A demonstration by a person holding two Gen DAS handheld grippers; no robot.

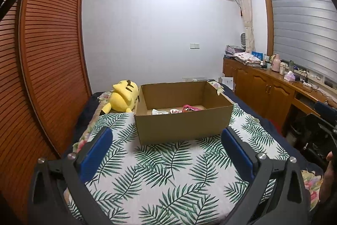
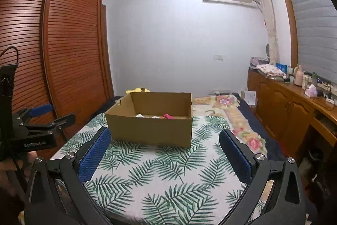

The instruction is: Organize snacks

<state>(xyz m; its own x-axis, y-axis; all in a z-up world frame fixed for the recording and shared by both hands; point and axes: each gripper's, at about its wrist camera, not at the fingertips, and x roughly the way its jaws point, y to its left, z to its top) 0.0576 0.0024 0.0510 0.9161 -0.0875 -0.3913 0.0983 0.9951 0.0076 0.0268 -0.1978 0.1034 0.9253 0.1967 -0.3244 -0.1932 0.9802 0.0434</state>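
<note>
Hovering above the leaf-print bedspread, left gripper with blue pads spread wide and nothing between them. Hanging likewise over the same bedspread, right gripper, jaws fully parted and empty.

Sitting straight ahead of both grippers, just beyond the fingertips, an open cardboard box resting flat on the bedspread. Lying on its floor toward the far wall, a few snack packets: a white one, a reddish one and a pink one, close together near the middle. Peeking over the near wall in the right wrist view, only the tops of those packets, the pink one standing out.

Lying ahead and left of the left gripper, touching the box's left wall, a yellow Pikachu plush; showing in the right wrist view only as a yellow sliver behind the box's far left corner. Appearing at the left edge of the right wrist view, the left gripper seen from the side. Showing at the right edge of the left wrist view, part of a hand and dark hardware.

Spreading bare between fingertips and box, a broad patch of bedspread. Closing off the left side, a slatted wooden wardrobe; running along the right, a wooden sideboard crowded with bottles and folded cloth, with a dark gap between it and the bed edge.
</note>
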